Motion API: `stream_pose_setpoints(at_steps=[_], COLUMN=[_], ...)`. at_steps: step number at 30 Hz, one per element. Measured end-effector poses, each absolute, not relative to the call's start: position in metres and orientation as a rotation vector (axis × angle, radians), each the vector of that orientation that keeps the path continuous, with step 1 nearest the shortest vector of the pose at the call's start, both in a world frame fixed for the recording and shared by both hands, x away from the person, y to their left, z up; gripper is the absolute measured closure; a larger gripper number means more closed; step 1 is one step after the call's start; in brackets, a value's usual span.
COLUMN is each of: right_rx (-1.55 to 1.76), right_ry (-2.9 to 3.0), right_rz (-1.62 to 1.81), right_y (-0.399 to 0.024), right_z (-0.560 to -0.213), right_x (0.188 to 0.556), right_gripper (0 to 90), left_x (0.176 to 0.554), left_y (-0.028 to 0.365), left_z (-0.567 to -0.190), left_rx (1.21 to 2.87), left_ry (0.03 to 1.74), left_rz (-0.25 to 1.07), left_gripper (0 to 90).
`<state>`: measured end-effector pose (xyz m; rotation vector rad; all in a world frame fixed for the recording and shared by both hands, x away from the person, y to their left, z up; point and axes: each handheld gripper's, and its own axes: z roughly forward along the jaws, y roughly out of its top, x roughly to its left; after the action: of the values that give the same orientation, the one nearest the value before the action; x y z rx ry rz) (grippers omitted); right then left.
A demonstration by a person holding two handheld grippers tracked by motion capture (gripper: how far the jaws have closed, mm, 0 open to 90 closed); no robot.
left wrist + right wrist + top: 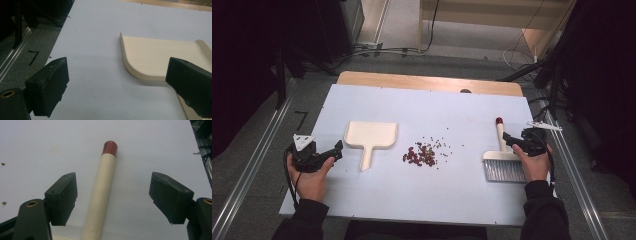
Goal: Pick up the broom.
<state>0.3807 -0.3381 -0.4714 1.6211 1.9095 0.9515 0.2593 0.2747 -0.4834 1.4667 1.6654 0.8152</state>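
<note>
White table (377, 200), dark room around. Debris pile (421, 155) lies mid-table between dustpan (371, 136) and brush (502, 161). Right gripper (113, 195) is spread wide astride the brush handle; left gripper (117, 85) is spread beside the dustpan. Risk judged: an off-centre closure could roll the handle away.
</note>
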Motion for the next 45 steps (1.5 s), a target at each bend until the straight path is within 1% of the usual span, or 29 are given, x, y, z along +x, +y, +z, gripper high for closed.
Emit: stream_pose_setpoints(at_steps=[8, 16, 30, 33, 36, 38, 45], right_rx=[1.639, 1.666, 1.738, 1.740, 1.743, 1.748, 1.780], right_ry=[1.927, 1.949, 1.969, 1.966, 1.969, 1.973, 1.996], right_rz=[0.927, 0.903, 0.862, 0.863, 0.864, 0.874, 0.866], right_y=[-0.334, -0.328, -0.327, -0.326, -0.325, -0.325, -0.321], right_z=[-0.473, -0.472, -0.477, -0.478, -0.478, -0.478, -0.482], right_x=[0.394, 0.417, 0.454, 0.459, 0.462, 0.464, 0.474], right_gripper=[24.4, 30.1, 35.1, 38.3, 39.2, 42.7, 49.0], left_x=[0.260, 0.260, 0.262, 0.262, 0.262, 0.262, 0.262], left_y=[0.275, 0.275, 0.276, 0.277, 0.277, 0.277, 0.277], left_z=[-0.484, -0.484, -0.485, -0.485, -0.485, -0.485, -0.485], left_rx=[1.464, 1.467, 1.464, 1.470, 1.467, 1.471, 1.472], left_ry=[1.667, 1.662, 1.664, 1.663, 1.663, 1.663, 1.664], left_rz=[0.810, 0.807, 0.808, 0.805, 0.806, 0.804, 0.803], left_gripper=[5.3, 5.3, 5.3, 5.3, 5.4, 5.4, 5.5])
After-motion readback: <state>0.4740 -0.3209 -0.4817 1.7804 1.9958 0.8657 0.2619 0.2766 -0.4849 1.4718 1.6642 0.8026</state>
